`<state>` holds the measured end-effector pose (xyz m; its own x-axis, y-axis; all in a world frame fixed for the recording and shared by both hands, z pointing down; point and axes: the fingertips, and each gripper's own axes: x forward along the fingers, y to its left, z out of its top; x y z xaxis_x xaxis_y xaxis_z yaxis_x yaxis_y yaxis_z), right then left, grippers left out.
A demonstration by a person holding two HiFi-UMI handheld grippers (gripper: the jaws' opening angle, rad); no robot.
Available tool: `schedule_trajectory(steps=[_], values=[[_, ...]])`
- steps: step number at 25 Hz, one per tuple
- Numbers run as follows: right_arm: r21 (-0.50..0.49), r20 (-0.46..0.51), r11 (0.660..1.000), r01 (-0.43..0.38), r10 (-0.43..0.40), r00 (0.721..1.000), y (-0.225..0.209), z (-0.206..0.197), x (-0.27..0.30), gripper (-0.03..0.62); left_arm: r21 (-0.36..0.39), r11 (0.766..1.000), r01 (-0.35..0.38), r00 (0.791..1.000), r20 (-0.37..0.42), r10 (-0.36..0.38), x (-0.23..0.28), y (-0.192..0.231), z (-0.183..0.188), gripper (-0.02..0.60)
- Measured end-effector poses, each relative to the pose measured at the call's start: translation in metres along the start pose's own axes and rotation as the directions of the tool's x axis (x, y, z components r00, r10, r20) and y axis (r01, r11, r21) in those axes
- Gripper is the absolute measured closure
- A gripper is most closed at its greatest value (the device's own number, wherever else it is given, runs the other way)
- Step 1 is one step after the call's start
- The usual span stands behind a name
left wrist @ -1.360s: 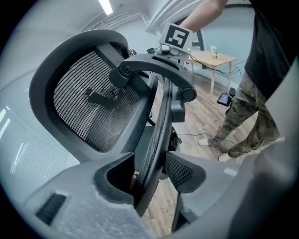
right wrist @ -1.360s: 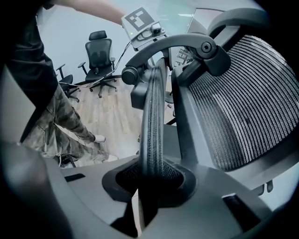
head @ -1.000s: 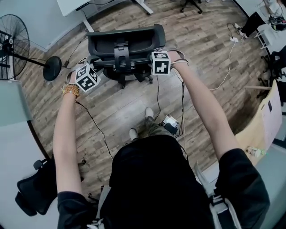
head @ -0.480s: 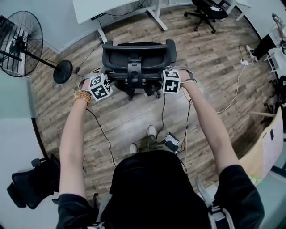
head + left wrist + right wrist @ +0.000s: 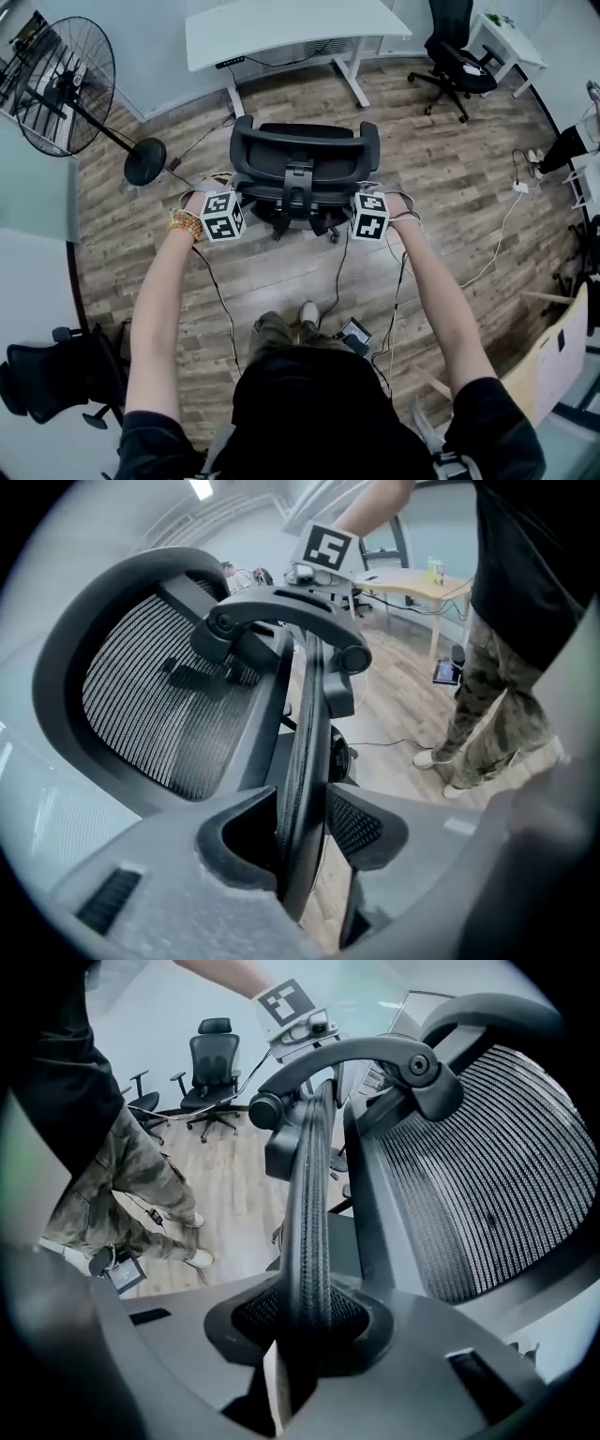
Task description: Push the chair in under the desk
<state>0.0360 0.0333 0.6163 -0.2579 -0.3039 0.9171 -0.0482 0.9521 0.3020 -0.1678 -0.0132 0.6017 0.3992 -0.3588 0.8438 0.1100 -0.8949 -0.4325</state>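
Chair [image 5: 300,155] standing short of desk [image 5: 291,23], push unfinished: right gripper [image 5: 300,1335] clamps its backrest edge, left gripper [image 5: 305,855] has just been closing onto the same edge.

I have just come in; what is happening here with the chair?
A person stands behind a black mesh office chair, facing a white desk. The right gripper is shut on the right edge of the backrest; the left gripper's fingers have just been closing around its left edge, grip not yet certain. The chair is not yet under the desk.
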Motion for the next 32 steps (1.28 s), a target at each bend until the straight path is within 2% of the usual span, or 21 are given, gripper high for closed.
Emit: schedule_trajectory(steps=[2,5,7,11,15,19,21,24,29,32], values=[[-0.005,-0.002,1.000,-0.008,0.008,1.000,-0.006,-0.002,0.001,0.516,-0.009,1.000,0.021,1.000,-0.007,-0.021,0.003,0.003,0.000,0.411],[-0.006,0.000,1.000,-0.014,0.014,1.000,-0.011,-0.002,0.003,0.516,-0.024,0.994,0.104,0.994,-0.039,-0.105,0.007,0.003,-0.003,0.420],[-0.009,0.003,1.000,-0.009,0.009,1.000,-0.015,-0.003,0.005,0.514,-0.015,0.992,0.128,0.991,-0.043,-0.129,0.009,0.006,-0.004,0.426],[-0.015,0.004,1.000,-0.009,0.009,1.000,-0.023,-0.007,0.006,0.514,0.020,0.996,0.091,0.996,-0.016,-0.091,0.014,0.013,-0.001,0.433],[-0.033,0.000,0.999,0.024,-0.024,1.000,-0.028,-0.014,0.011,0.514,0.037,0.999,0.036,0.999,-0.004,-0.036,0.020,0.016,0.002,0.433],[-0.045,0.016,0.999,0.019,-0.018,1.000,-0.052,-0.022,0.004,0.514,0.063,0.998,-0.003,1.000,0.016,0.002,0.017,0.040,0.012,0.431],[-0.043,0.015,0.999,0.004,-0.004,1.000,-0.057,-0.026,0.003,0.513,0.081,0.997,0.012,0.999,0.041,-0.016,0.019,0.043,0.016,0.436],[-0.055,0.012,0.998,-0.002,0.002,1.000,-0.057,-0.032,0.004,0.513,0.074,0.995,0.072,0.991,0.104,-0.080,0.030,0.036,0.023,0.448],[-0.043,0.003,0.999,-0.033,0.033,0.999,-0.070,-0.043,0.006,0.512,0.119,0.993,0.024,0.992,0.124,-0.039,0.044,0.047,0.030,0.463],[-0.045,0.003,0.998,-0.038,0.038,0.999,-0.078,-0.044,0.010,0.511,0.113,0.993,0.036,0.991,0.122,-0.049,0.047,0.053,0.028,0.466]])
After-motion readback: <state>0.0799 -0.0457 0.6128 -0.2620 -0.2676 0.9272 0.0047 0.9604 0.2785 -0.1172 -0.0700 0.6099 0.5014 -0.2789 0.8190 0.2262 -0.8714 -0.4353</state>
